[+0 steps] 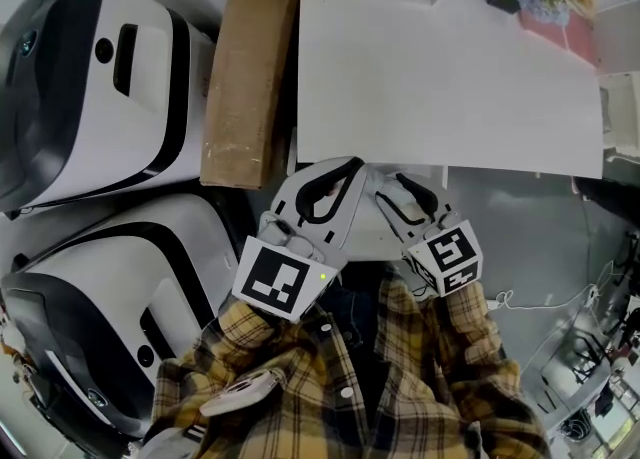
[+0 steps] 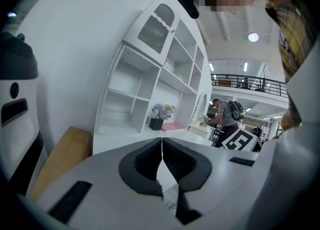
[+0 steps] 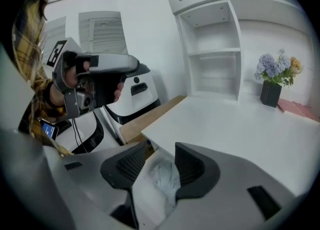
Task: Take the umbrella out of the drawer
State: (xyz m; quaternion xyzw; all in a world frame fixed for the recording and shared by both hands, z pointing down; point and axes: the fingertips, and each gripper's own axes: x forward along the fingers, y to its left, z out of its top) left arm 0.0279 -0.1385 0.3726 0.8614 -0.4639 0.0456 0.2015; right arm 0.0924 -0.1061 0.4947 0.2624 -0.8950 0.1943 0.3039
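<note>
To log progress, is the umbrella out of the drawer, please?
In: the umbrella lies in the open drawer, between the right gripper's parted jaws.

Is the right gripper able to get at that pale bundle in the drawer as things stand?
Probably yes. The right gripper has its jaws apart over the open drawer, and the pale grey umbrella lies straight beyond them. Nothing shows in between.
</note>
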